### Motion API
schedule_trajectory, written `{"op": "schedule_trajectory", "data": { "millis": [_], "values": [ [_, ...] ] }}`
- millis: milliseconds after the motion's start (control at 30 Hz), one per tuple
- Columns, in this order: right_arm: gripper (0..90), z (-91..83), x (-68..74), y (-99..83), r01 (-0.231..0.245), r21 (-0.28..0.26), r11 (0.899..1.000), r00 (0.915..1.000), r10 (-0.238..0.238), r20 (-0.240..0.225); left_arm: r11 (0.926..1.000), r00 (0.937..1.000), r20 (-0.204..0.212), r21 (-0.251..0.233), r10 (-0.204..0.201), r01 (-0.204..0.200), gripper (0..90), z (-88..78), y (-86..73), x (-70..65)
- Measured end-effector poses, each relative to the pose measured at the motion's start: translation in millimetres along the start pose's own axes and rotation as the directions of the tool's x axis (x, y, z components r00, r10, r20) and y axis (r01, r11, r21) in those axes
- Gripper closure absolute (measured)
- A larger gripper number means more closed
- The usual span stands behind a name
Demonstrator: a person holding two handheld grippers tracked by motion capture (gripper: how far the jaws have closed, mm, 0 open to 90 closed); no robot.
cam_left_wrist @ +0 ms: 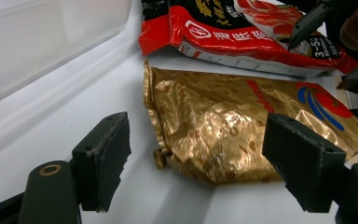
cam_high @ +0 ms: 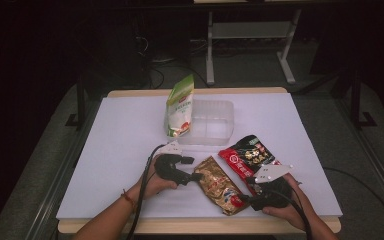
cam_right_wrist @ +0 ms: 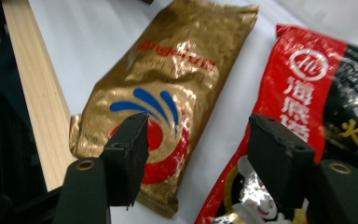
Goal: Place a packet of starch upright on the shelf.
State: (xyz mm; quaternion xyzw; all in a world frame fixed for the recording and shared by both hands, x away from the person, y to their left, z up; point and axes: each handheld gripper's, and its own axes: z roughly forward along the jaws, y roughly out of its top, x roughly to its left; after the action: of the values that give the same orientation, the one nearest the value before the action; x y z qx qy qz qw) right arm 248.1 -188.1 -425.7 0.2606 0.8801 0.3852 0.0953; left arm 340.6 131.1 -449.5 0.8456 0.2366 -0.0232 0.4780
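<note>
While spread wide and empty, left gripper [cam_left_wrist: 196, 163] just short of gold packet [cam_left_wrist: 233, 126].

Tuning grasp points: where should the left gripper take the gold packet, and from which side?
Probably the crimped end seam nearest the left gripper. The gold packet lies flat on the white table, its bulged middle looks wide for the open jaws, and the red packet lies close along its far side. Come in low from the packet's left end, jaws straddling that thin seam.

Three packets — one gold packet [cam_high: 222, 185], one red-and-black packet [cam_high: 246, 157], one green pouch [cam_high: 180, 107] — and one clear container [cam_high: 211, 122]
</note>
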Motion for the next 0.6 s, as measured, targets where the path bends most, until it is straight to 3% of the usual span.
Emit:
{"op": "schedule_trajectory", "data": {
  "millis": [133, 267, 433, 600],
  "values": [
    [36.0, 1.1, 0.8, -0.9, 0.001, 0.004, 1.0, 1.0, -0.001, 0.001, 0.9996, 0.9999, -0.011, 0.028, -0.006, 0.007, 22.5, 7.6, -0.5, 0.2],
    [34.8, 3.1, 6.8, 1.0, 0.058, 0.046, 0.997, 0.9976, -0.059, 0.035, 0.9984, 0.9998, -0.02, 0.055, -0.01, 0.011, 22.1, 11.8, -1.8, 0.2],
    [38.8, 0.5, 8.2, 3.1, 0.072, 0.029, 0.997, 0.9971, -0.072, 0.024, 0.9977, 0.9993, -0.029, 0.063, -0.023, 0.025, 21.6, 13.2, -1.7, 1.6],
    [56.6, -0.6, 12.1, 4.6, 0.098, 0.026, 0.995, 0.9952, -0.098, 0.004, 0.9975, 0.9992, -0.034, 0.066, -0.02, 0.023, 21.4, 13.9, -1.5, 0.8]
  ]
}}
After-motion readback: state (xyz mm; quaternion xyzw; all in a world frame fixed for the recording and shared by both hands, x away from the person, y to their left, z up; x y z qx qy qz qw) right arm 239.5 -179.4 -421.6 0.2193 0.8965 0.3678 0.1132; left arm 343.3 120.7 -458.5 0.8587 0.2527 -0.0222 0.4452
